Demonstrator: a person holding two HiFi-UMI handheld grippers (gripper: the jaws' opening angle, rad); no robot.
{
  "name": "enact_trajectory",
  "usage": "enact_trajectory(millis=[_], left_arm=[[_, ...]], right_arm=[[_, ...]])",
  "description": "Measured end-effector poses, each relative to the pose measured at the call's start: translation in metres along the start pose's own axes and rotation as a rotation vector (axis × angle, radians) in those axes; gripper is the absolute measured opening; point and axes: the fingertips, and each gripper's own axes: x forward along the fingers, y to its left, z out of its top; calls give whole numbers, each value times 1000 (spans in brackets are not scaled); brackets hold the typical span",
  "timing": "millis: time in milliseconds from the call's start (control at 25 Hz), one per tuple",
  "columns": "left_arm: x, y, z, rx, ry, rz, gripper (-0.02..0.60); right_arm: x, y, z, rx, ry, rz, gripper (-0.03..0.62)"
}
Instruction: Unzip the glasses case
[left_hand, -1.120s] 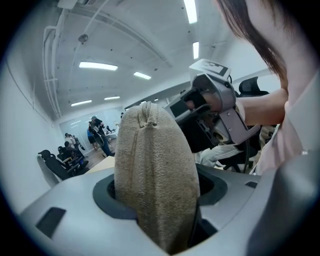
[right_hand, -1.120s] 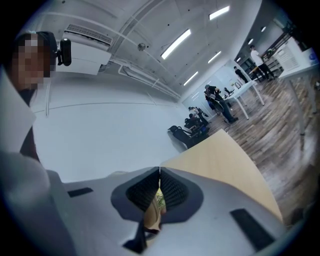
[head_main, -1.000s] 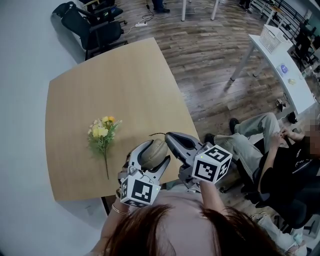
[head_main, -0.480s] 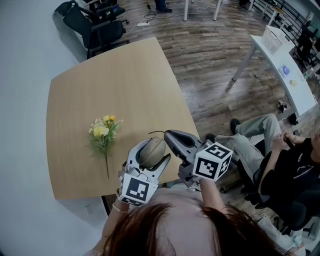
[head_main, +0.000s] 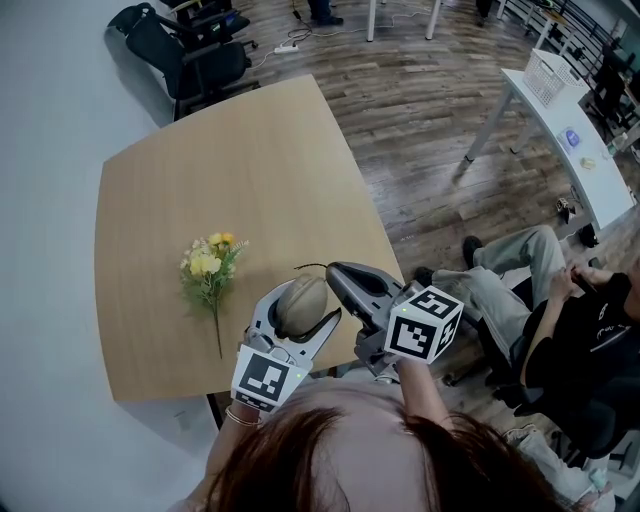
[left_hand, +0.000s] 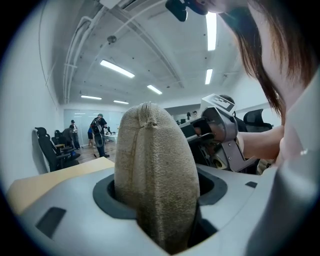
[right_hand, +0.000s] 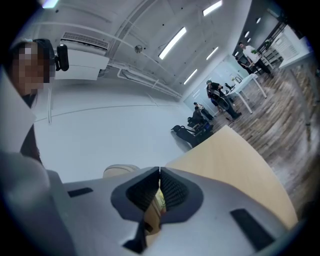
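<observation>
Head view: of my two tools, the left tool (head_main: 300, 312) clamps the one beige glasses case (head_main: 304, 294) above the desk's (head_main: 200, 160) near edge. One flower sprig (head_main: 208, 266) lies well apart.

Left gripper view: the case stands upright between the jaws.

Right gripper view: the right tool (right_hand: 158, 172) has its jaws pressed together, with nothing visible between them. I'd open it, pinch the zipper pull and draw along the seam while the left tool holds firm.

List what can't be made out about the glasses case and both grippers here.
- Zipper on the glasses case: too small in the head view; the left gripper view shows only a seam.
- Case's lower half: hidden in the left gripper view between the jaws of the left gripper.
- Whether the thin dark cord is pinched by the right gripper, jaws together: too small in the head view.
</observation>
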Motion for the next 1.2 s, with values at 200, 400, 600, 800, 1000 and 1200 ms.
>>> enact_trajectory(millis=[200, 400, 600, 800, 1000, 1200], left_arm=[[-2, 1, 3, -33, -28, -19, 299], [-3, 4, 8, -69, -59, -40, 299], [-6, 6, 13, -123, -98, -61, 299], [-5, 7, 15, -146, -113, -69, 298], [-6, 10, 16, -172, -130, -76, 299], [-6, 12, 18, -193, -147, -81, 299]], right_arm=[[1, 2, 1, 4, -5, 4, 18], [4, 4, 2, 6, -8, 9, 18], [5, 3, -2, 10, -5, 6, 18], [5, 3, -1, 11, -9, 4, 18], [8, 2, -3, 13, -12, -2, 18], [9, 0, -5, 12, -10, -9, 18]])
